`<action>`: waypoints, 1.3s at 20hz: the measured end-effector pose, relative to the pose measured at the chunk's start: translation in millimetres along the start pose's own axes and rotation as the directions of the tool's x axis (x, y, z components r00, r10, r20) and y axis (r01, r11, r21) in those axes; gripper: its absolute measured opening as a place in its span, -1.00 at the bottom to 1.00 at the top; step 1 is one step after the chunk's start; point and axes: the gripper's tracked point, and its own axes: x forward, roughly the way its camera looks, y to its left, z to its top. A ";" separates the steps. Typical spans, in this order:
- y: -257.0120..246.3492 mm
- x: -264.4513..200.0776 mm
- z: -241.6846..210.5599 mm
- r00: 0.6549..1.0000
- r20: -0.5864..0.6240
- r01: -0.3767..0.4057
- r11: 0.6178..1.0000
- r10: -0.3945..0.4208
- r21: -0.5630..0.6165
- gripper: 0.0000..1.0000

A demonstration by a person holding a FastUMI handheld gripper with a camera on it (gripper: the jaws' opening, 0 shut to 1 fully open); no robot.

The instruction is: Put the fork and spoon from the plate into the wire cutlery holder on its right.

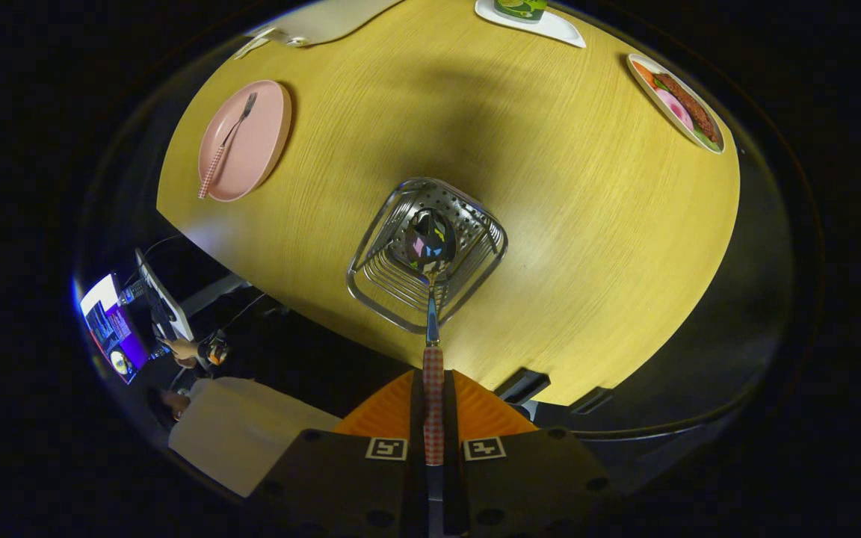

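While clamped on the spoon's checked handle, the tool looks straight down over the counter
Tool (433,430): both fingers pressed against the handle, one on each side; grasp closed on the spoon
Spoon (431,299): long axis runs straight ahead from between the fingers, handle end in the grasp, bowl end pointing away and down into the wire cutlery holder
Spoon, look: red-and-white checked handle, slim shiny metal neck, polished bowl mirroring dark and coloured patches
Spoon, place: bowl inside the holder's rim, over its perforated floor; whether it touches the floor cannot be told
Wire cutlery holder (371,250): shiny metal basket with rounded square rim, wire sides, hole-punched base; stands on the counter just ahead of the fingers
Fork (226,144): lies on the pink plate, tines pointing to the far side, checked handle toward the near rim; long axis aslant along the plate
Pink plate (262,142): oval, well apart from the holder, to its left
Counter (595,224): yellow wood grain, rounded edge
Tray of food (676,101): at the far right edge of the counter
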 end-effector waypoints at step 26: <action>55.1 -84.1 35.5 0.834 0.550 -0.135 0.983 0.044 0.126 0.99</action>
